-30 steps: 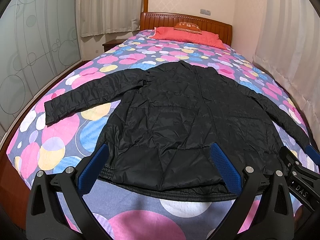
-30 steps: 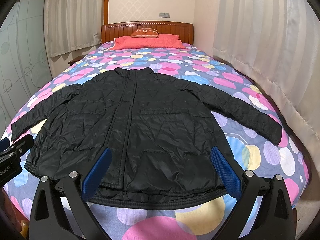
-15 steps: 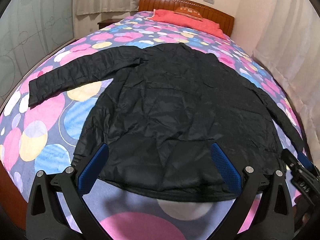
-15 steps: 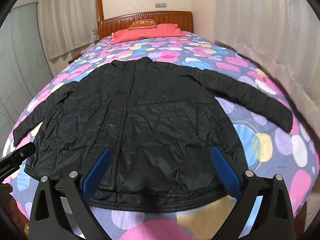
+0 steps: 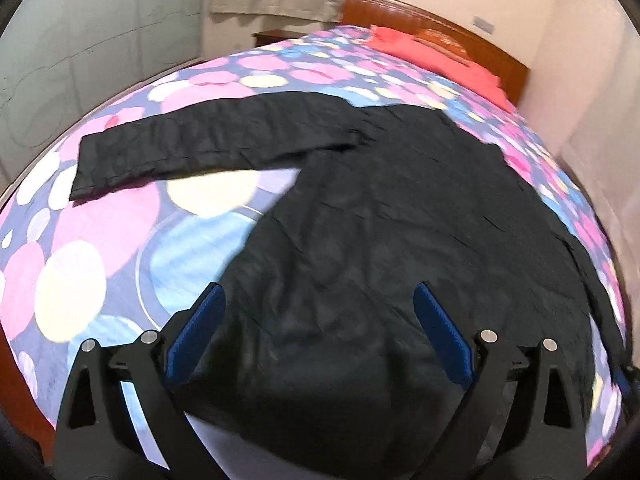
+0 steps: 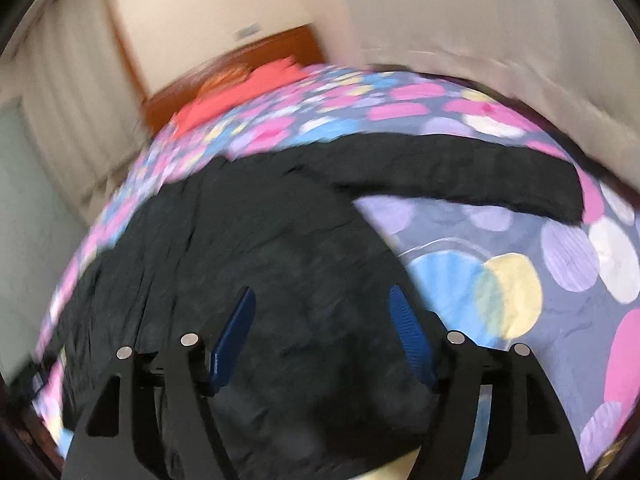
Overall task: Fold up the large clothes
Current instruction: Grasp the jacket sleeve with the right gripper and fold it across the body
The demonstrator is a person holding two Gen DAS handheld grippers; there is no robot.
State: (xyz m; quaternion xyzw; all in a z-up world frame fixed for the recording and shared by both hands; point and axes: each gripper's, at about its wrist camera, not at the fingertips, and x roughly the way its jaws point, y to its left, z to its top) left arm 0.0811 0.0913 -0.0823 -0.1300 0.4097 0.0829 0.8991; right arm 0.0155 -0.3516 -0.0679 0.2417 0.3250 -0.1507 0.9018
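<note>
A large black padded jacket (image 5: pixel 392 216) lies flat on the bed with both sleeves spread out. Its left sleeve (image 5: pixel 200 148) reaches across the spotted bedspread. In the right wrist view the jacket (image 6: pixel 272 256) fills the middle and its right sleeve (image 6: pixel 460 176) stretches to the right. My left gripper (image 5: pixel 318 324) is open and empty, low over the hem at the jacket's lower left. My right gripper (image 6: pixel 322 330) is open with a narrower gap, empty, close over the jacket's lower right. The right wrist view is blurred and tilted.
The bedspread (image 5: pixel 80 264) has pink, blue and yellow circles. A red pillow (image 5: pixel 436 60) and a wooden headboard (image 5: pixel 480 44) are at the far end. Curtains (image 6: pixel 500 20) hang along the right side. The bed's wooden edge (image 5: pixel 24 396) is at the near left.
Both grippers have moved forward and down toward the jacket's hem. The left view has swung left, the right view has tilted and swung right. The right jaws have narrowed.
</note>
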